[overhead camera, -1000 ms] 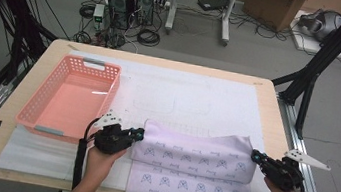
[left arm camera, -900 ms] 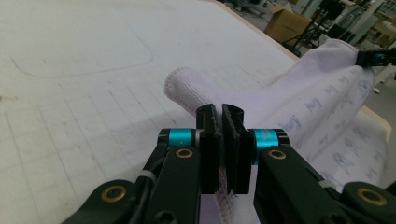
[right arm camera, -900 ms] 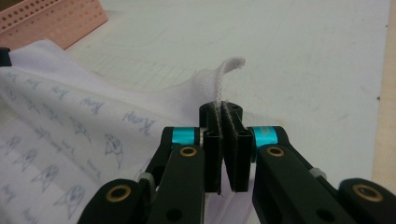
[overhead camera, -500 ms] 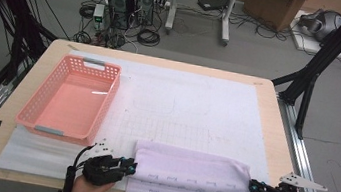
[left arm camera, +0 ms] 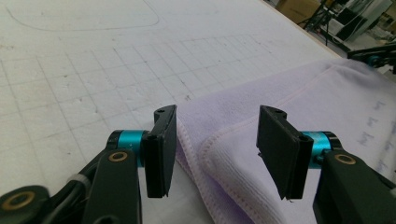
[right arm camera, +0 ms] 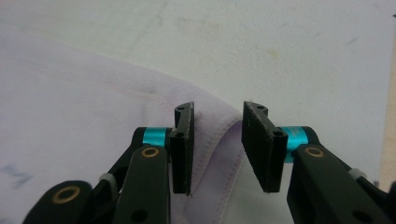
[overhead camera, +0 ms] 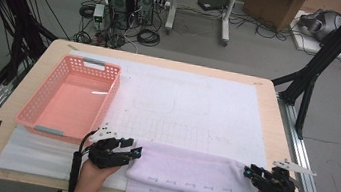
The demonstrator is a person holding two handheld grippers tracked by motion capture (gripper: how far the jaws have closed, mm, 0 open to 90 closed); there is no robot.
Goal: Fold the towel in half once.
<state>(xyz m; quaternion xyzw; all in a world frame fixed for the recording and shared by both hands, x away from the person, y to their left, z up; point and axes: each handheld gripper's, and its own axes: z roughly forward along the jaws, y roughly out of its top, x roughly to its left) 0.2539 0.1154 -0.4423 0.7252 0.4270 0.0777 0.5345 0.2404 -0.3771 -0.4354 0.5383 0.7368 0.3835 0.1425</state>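
At the near edge of the table [overhead camera: 269,97]:
Towel: lilac towel [overhead camera: 188,171] folded, lying flat on the white mat [overhead camera: 197,110], near edge hanging over.
Left gripper [overhead camera: 134,152]: at towel's left corner; jaws have just been opening, now spread, fold between them, not pinched.
Right gripper [overhead camera: 249,170]: at right corner; jaws likewise just opened, hem between, unpressed.
Basket: pink basket [overhead camera: 30,106], far left.

Light wooden desk [overhead camera: 9,154], white gridded mat [overhead camera: 196,115] spread over most of it, pink plastic basket [overhead camera: 71,99] on the left part, folded lilac towel [overhead camera: 186,181] at the near edge, hanging slightly over it
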